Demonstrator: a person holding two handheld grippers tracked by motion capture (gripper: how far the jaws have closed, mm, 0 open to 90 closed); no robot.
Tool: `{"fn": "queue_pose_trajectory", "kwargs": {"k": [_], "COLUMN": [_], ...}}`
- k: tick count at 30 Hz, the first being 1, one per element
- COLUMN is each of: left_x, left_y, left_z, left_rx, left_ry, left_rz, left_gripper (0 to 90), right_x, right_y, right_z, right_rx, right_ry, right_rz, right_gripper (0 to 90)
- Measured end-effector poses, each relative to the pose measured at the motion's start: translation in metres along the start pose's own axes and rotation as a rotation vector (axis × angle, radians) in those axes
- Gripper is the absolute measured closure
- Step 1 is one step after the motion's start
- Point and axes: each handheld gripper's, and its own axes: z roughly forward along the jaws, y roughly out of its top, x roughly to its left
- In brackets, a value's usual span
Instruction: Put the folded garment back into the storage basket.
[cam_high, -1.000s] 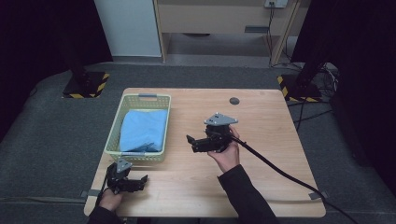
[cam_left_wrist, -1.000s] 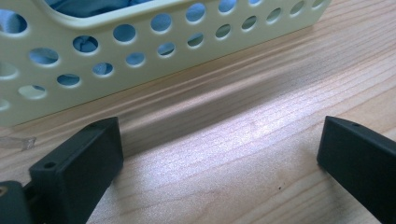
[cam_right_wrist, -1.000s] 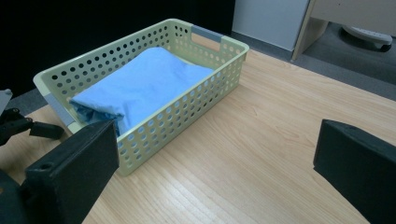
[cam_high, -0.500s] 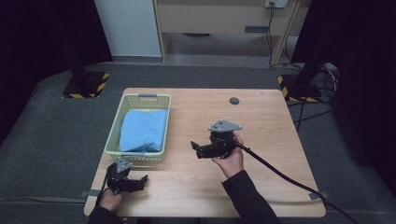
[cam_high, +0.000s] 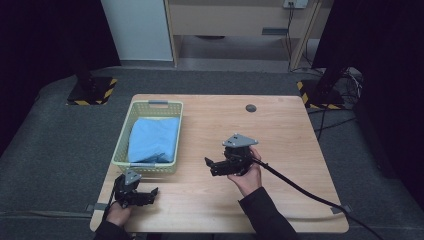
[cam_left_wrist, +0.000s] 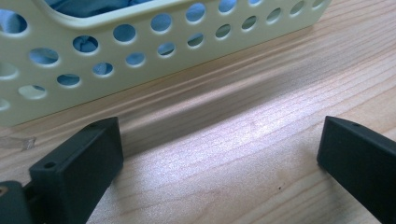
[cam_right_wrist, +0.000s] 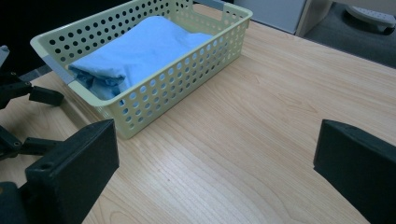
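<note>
A pale yellow perforated basket (cam_high: 126, 137) stands on the left half of the wooden table (cam_high: 280, 130), and a folded blue cloth (cam_high: 154, 138) lies inside it. The right gripper view looks across at the basket (cam_right_wrist: 187, 77) and the cloth (cam_right_wrist: 144, 49). My left gripper (cam_high: 150, 194) rests open near the table's front left corner, just below the basket's near wall (cam_left_wrist: 121, 60), with nothing between its jaws. My right gripper (cam_high: 211, 166) is held open above the middle of the table, pointing left toward the basket, empty.
A small dark round disc (cam_high: 251, 108) lies near the table's far edge. A black cable (cam_high: 305, 192) trails from the right gripper to the front right. The left gripper's jaws (cam_right_wrist: 32, 95) appear at the left edge of the right gripper view.
My right gripper has drawn back toward the front of the table and slightly right, away from the basket. The left gripper has stayed put.
</note>
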Motion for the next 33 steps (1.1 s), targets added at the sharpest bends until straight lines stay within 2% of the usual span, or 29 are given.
{"fn": "queue_pose_trajectory", "kwargs": {"k": [3,6,9,21,33], "left_x": [0.0,0.0,0.0,0.0,0.0], "left_y": [0.0,0.0,0.0,0.0,0.0], "left_z": [0.0,0.0,0.0,0.0,0.0], "left_rx": [0.0,0.0,0.0,0.0,0.0], "left_ry": [0.0,0.0,0.0,0.0,0.0], "left_rz": [0.0,0.0,0.0,0.0,0.0], "left_gripper": [0.0,0.0,0.0,0.0,0.0], "right_x": [0.001,-0.004,-0.008,-0.017,-0.02], "right_y": [-0.001,-0.006,-0.009,-0.019,-0.033], "right_z": [0.0,-0.002,-0.003,-0.012,-0.021], "right_rx": [0.005,0.004,0.008,-0.024,-0.025], "right_ry": [-0.005,-0.003,-0.006,-0.012,-0.008], "right_rz": [-0.003,0.032,0.044,0.057,0.08], "right_gripper": [0.2,0.3,0.3,0.3,0.3]}}
